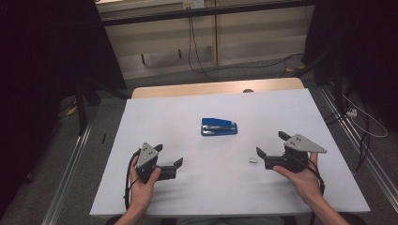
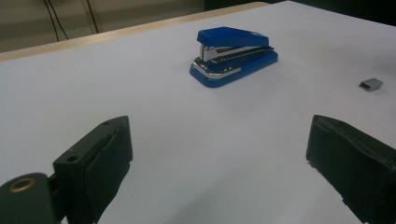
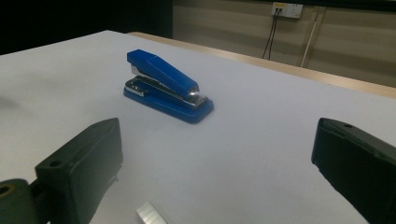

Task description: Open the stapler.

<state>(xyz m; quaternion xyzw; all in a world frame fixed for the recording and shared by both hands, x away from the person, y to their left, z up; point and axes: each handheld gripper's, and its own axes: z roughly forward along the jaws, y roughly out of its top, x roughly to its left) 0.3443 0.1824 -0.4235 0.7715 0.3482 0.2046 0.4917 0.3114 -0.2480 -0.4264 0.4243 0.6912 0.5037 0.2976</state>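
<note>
Mid-table, slightly toward the far edge, sits the stapler (image 1: 219, 126), closed, long axis running left-right along the table, parallel to the near edge. A staple strip (image 1: 252, 160) lies nearer the near edge, just beside the right gripper (image 1: 271, 149), touching nothing. Left gripper (image 1: 168, 156) is held low over the table near the near-left corner, jaws spread wide, empty. Right gripper likewise: jaws spread, nothing between them, pointing in toward the middle. The relation that matters: the strip lies just ahead of the right jaws, well apart from the left ones, so the right hand is the obvious pick for it; the stapler is forward and inboard of both, roughly midway, left maybe marginally closer. My read: nothing is started yet, next is a reach, strip by right, stapler steadied or opened by left. View differences: left gripper view shows the stapler (image 2: 233, 55) from its front end with the chrome magazine visible, and the strip (image 2: 371, 84) off to its right. Right gripper view shows the stapler (image 3: 167, 86) from the other side, top tilted up toward the rear, and the strip (image 3: 152, 215) between its own jaws at the bottom edge, partly cut off. The strip is thin and flat on the table, so it will likely be fiddly to pinch.
</note>
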